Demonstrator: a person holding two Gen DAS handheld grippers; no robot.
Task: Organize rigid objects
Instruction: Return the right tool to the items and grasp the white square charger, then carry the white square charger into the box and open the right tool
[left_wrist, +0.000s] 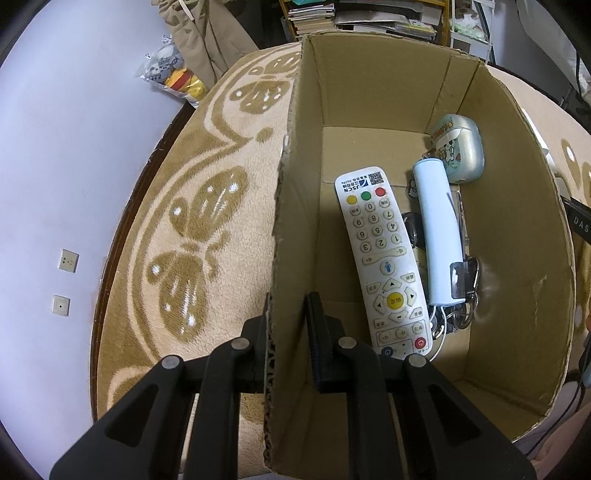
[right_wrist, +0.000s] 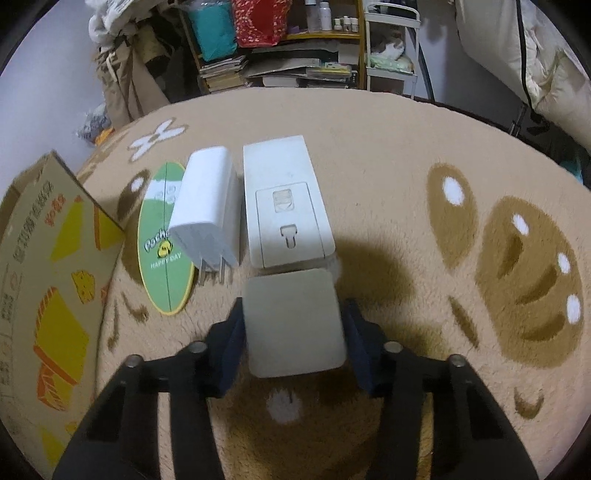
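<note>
1. The left gripper (left_wrist: 286, 345) is clamped on the near left wall of the cardboard box (left_wrist: 498, 177): one finger outside, one finger inside, with the corrugated edge pinched between them.
2. The box is set on a beige and brown patterned blanket (left_wrist: 177, 206).
3. Inside the box, a white remote (left_wrist: 384, 262) is laid face up along the floor. Just beside it on the right, a pale blue cylinder (left_wrist: 439, 232) is seen lying over a bunch of keys (left_wrist: 461, 295).
4. A small pale blue case with a cartoon sticker (left_wrist: 458, 151) is seen in the far right corner of the box.
5. The right gripper (right_wrist: 293, 332) is closed on a square off-white block (right_wrist: 295, 321), with a pad pressed on each side.
6. Just beyond the block, a white wall switch plate (right_wrist: 284, 203) is laid on the blanket. Left of it, a white plug adapter (right_wrist: 207, 206) is partly resting on a green oval card (right_wrist: 162, 266).
7. The printed outside of the box is visible at the left edge of the right wrist view.
</note>
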